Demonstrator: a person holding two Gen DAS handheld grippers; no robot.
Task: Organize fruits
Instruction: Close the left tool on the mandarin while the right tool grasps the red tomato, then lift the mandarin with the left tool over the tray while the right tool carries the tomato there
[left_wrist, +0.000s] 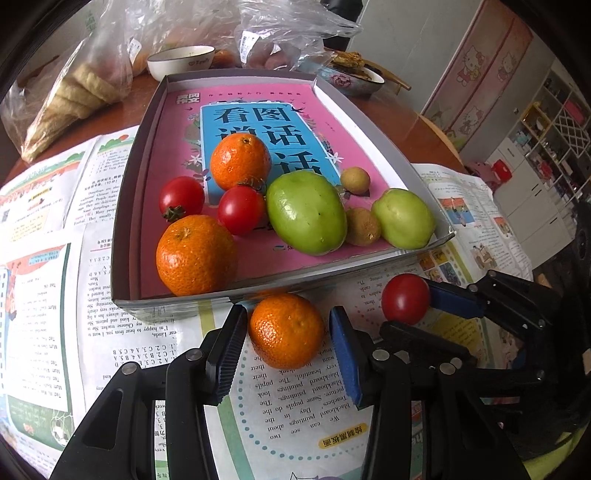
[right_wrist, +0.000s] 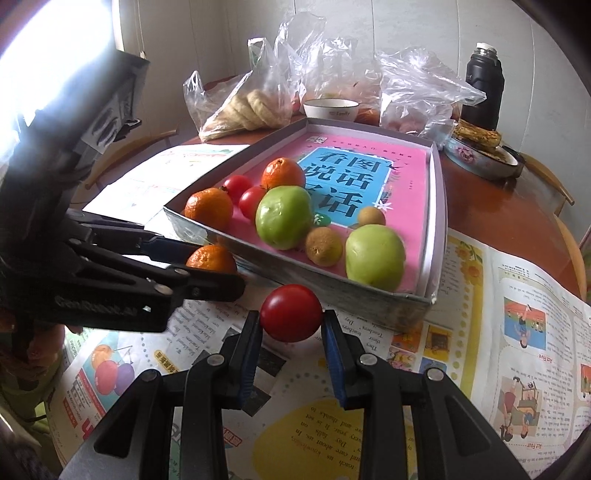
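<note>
My left gripper (left_wrist: 288, 318) is shut on a mandarin (left_wrist: 286, 330) just in front of the near wall of a shallow grey box (left_wrist: 122, 206). My right gripper (right_wrist: 291, 320) is shut on a red tomato (right_wrist: 290, 312) before the same box (right_wrist: 439, 206). Each view shows the other gripper: the right gripper (left_wrist: 410, 314) with its tomato (left_wrist: 405, 298), the left gripper (right_wrist: 218, 264) with its mandarin (right_wrist: 211, 258). Inside the box, on a pink book, lie two mandarins (left_wrist: 195, 254), two tomatoes (left_wrist: 240, 208), two green fruits (left_wrist: 306, 212) and two small brown fruits (left_wrist: 363, 226).
Open printed pages (left_wrist: 303, 417) cover the round wooden table under both grippers. Behind the box stand plastic bags of bread (right_wrist: 247, 107), a white bowl (right_wrist: 330, 109), a dish of food (right_wrist: 480, 153) and a dark flask (right_wrist: 484, 86). Shelves (left_wrist: 546, 147) stand far right.
</note>
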